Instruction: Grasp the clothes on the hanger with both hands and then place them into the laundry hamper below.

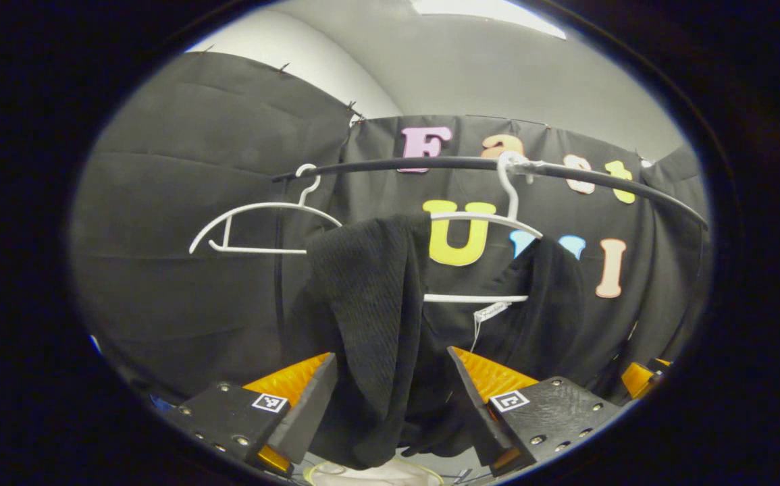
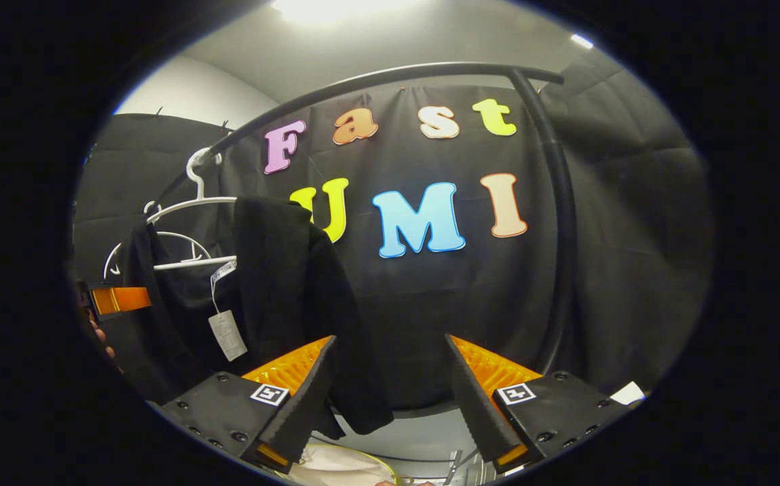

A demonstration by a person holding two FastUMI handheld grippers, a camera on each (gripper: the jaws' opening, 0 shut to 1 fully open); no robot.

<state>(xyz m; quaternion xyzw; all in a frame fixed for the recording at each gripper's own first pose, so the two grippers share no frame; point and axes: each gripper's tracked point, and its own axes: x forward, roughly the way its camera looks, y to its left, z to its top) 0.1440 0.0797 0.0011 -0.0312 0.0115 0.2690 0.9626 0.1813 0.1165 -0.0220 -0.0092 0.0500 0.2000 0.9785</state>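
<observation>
black garment (image 1: 369, 304) hangs between open left tongs (image 1: 393, 391) on white hanger (image 1: 477, 217).

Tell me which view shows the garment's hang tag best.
The right gripper view: the hang tag dangles in full on its string beside the black garment. The left gripper view catches just a small piece of it.

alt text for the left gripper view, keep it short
A black garment hangs on a white hanger from a dark rail, directly ahead of the open left tool. An empty white hanger hangs to its left.
</observation>
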